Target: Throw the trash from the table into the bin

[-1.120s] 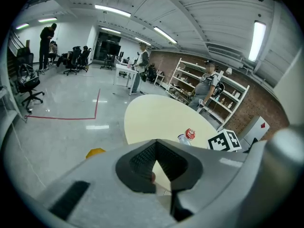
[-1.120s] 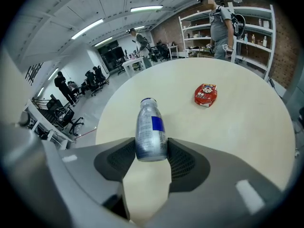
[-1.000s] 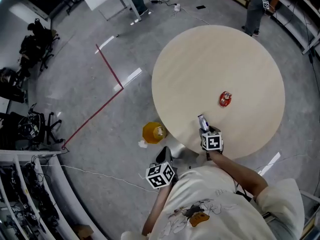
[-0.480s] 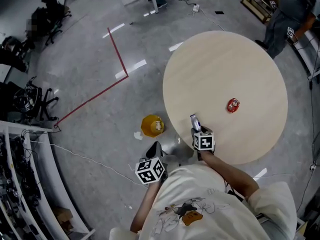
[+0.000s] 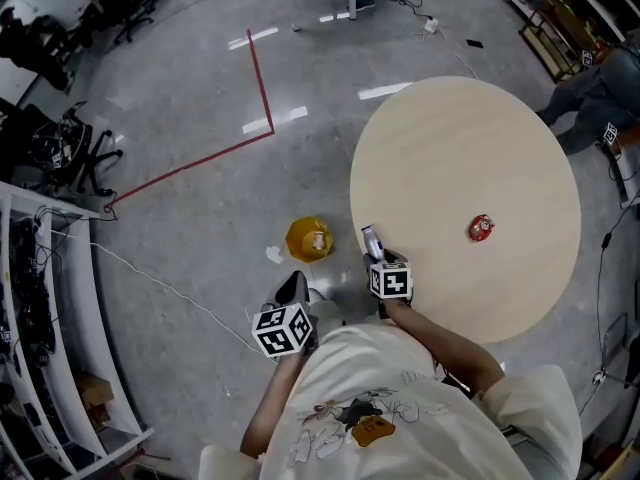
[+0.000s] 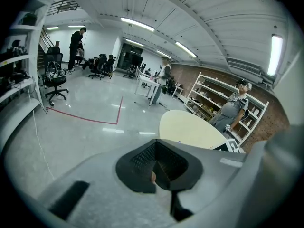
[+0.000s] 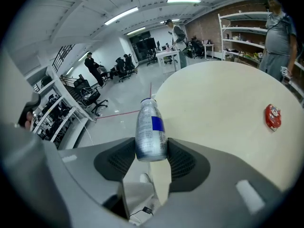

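Clamping a silver bottle [image 7: 150, 132] between half-spread jaws, the right gripper [image 7: 152, 152] hangs over the table [image 5: 450, 148] edge. The left gripper [image 6: 154, 167] is closed and empty. The yellow bin [image 5: 308, 240] stands on the floor just beside the table. It seems best to release only once the bottle is squarely above the bin's mouth. A red wrapper [image 5: 481, 228] lies on the table.

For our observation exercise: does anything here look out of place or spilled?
A white scrap lies on the floor beside the yellow bin, not in it. It looks like litter that missed.
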Tool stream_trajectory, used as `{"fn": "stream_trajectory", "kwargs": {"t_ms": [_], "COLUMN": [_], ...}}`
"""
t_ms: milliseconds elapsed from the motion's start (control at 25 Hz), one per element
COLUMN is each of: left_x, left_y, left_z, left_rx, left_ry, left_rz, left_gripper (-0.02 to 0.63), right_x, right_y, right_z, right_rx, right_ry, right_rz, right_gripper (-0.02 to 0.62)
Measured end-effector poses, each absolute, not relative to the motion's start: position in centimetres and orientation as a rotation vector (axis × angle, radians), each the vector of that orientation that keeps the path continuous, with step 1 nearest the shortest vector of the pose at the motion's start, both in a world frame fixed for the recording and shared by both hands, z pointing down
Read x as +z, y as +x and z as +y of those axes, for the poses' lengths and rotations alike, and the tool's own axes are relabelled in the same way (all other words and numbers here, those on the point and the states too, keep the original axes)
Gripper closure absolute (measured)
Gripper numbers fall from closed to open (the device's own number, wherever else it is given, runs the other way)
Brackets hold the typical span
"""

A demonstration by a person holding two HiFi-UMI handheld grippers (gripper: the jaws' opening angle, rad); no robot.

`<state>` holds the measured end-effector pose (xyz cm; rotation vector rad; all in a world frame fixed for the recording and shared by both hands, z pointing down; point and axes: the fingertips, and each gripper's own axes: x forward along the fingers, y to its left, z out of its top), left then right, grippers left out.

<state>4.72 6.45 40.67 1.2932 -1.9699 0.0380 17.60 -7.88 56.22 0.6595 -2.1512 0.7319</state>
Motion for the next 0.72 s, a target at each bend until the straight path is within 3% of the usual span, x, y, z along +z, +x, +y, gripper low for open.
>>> {"fn": "stream_trajectory", "kwargs": {"t_ms": [720], "left_x": [41.0], "left_y": [-2.8], "left_z": [11.0], "left_rx": [-0.065], "left_ry": [1.174], "left_rz": [-1.987], "left_gripper": [0.603], "right_x": [55.4], "right_y": [7.0], "right_z": [-2.7], "right_rx": [0.625], "right_ry": [0.431], "right_rz": [-2.145], "right_gripper": [0.380]}}
